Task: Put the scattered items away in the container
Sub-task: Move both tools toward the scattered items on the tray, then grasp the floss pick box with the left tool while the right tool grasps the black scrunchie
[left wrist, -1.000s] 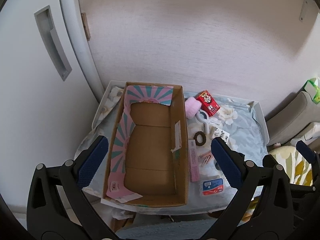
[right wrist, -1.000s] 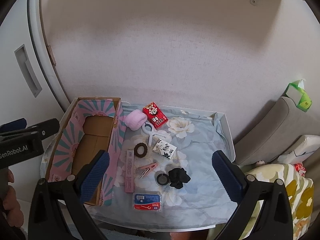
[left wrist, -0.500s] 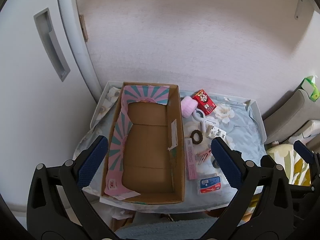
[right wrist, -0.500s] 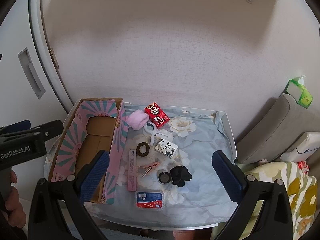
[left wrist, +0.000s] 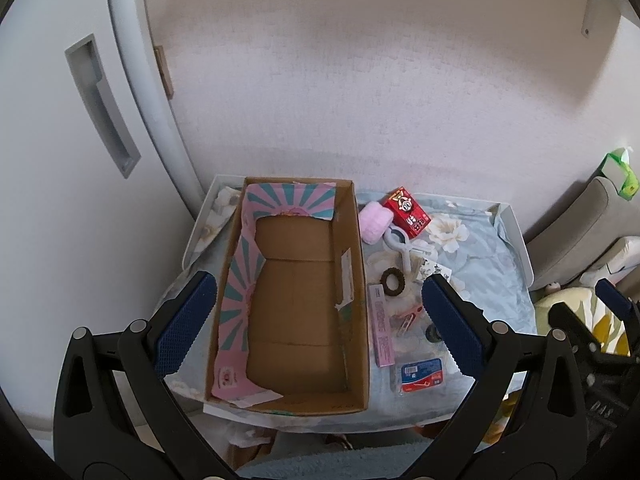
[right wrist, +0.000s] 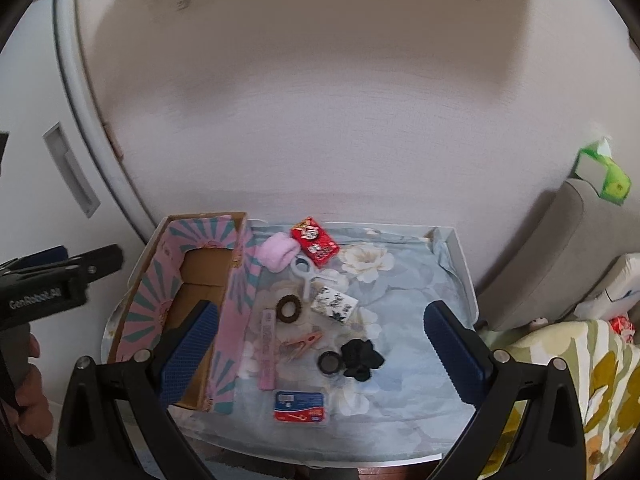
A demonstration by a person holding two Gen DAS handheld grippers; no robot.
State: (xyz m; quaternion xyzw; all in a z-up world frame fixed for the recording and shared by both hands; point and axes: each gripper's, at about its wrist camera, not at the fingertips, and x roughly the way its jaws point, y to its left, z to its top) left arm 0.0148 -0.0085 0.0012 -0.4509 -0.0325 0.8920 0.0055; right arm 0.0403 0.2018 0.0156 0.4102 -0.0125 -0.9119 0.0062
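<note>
An open cardboard box (left wrist: 356,264) with pink and teal lining stands empty on the left of a small table; it also shows in the right wrist view (right wrist: 236,292). Scattered to its right lie a red box (right wrist: 315,241), a pink fluffy roll (right wrist: 277,255), a white ring clip (right wrist: 303,272), a brown hair tie (right wrist: 289,308), a patterned white card (right wrist: 334,304), a long pink packet (right wrist: 267,348), a pink clothespin (right wrist: 302,345), a black scrunchie (right wrist: 362,358), a small round tin (right wrist: 330,362) and a blue-red case (right wrist: 299,406). My left gripper (left wrist: 320,328) and right gripper (right wrist: 320,356) are open, empty, high above the table.
A floral cloth covers the white-rimmed table (right wrist: 464,276). A wall stands behind, a white cupboard door (left wrist: 52,200) to the left. A grey cushion (right wrist: 560,248) with a green tissue pack (right wrist: 604,172) and a floral pillow (right wrist: 568,380) lie to the right.
Both grippers have pulled back and up, so the table and box look smaller and lower in view. Nothing on the table has moved.
</note>
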